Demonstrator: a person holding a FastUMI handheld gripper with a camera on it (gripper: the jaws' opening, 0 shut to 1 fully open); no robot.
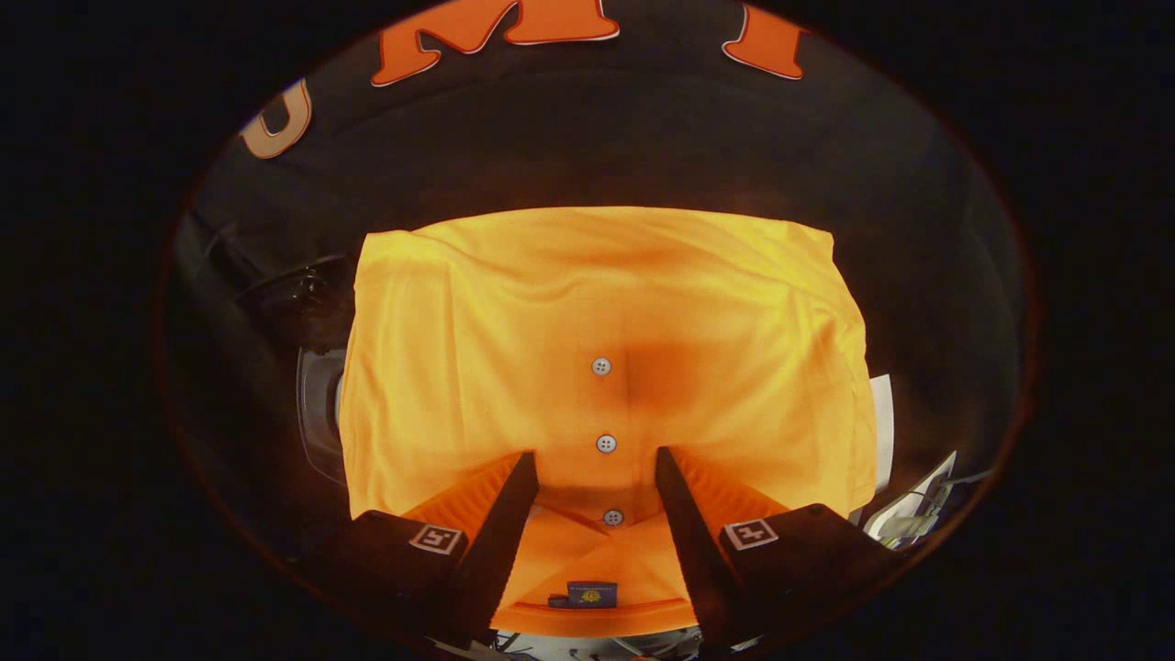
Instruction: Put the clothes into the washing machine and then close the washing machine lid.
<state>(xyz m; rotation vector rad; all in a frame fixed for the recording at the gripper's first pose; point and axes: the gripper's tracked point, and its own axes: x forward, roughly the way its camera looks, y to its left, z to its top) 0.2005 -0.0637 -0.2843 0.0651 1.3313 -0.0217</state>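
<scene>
An orange polo shirt (514,349) lies spread flat, draped over a support that it hides. Its placket with three white buttons (601,366) runs straight away from me, and the collar with a small dark label (591,594) lies nearest, between my fingers. My gripper (595,454) is open, its fingers (500,532) on either side of the placket over the collar area, the tips level with the middle button. Left of the shirt, a dark rounded part (298,298) and a grey curved panel (319,413) poke out, possibly the washing machine; I cannot tell whether its lid is open.
A white edge (882,418) shows beside the shirt's right side. Pale items and cables (918,514) lie lower on the right. The booth's black cloth wall (597,138) stands close behind the shirt.
</scene>
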